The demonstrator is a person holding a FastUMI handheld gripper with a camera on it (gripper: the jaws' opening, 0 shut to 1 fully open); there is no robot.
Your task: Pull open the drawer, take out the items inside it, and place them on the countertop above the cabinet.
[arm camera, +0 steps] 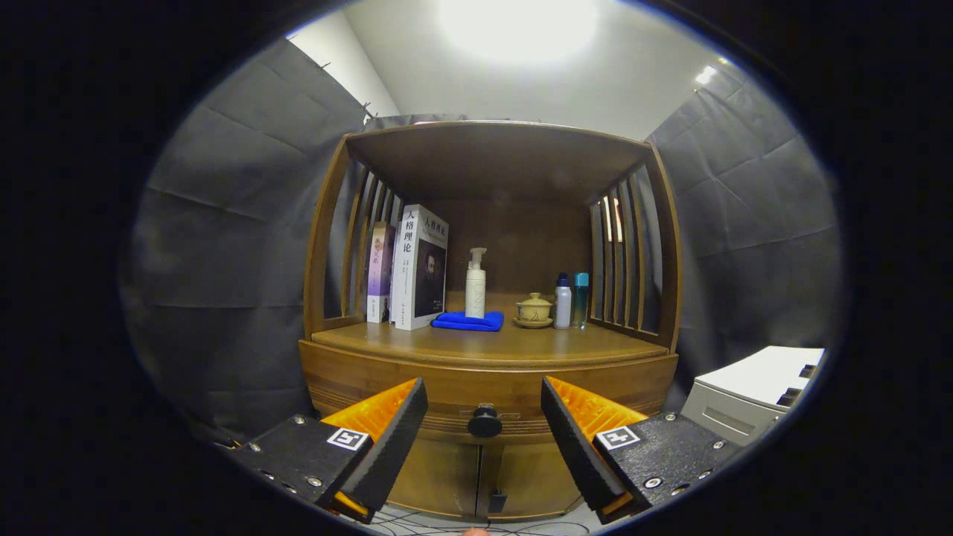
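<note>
We see the wooden countertop (514,344) of the cabinet (447,476), roofed and flanked by slatted sides. On it, from the left, stand two books (406,269) upright, then a folded blue cloth (467,321) with a white pump bottle (476,284) just behind it, a lidded teacup on a saucer (534,309), and two small bottles (571,300) side by side.

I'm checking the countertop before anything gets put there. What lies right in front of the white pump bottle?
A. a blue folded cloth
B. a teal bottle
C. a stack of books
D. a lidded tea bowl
A: the blue folded cloth lies on the countertop just in front of the pump bottle, while the open tongs flank the drawer knob below.
</note>
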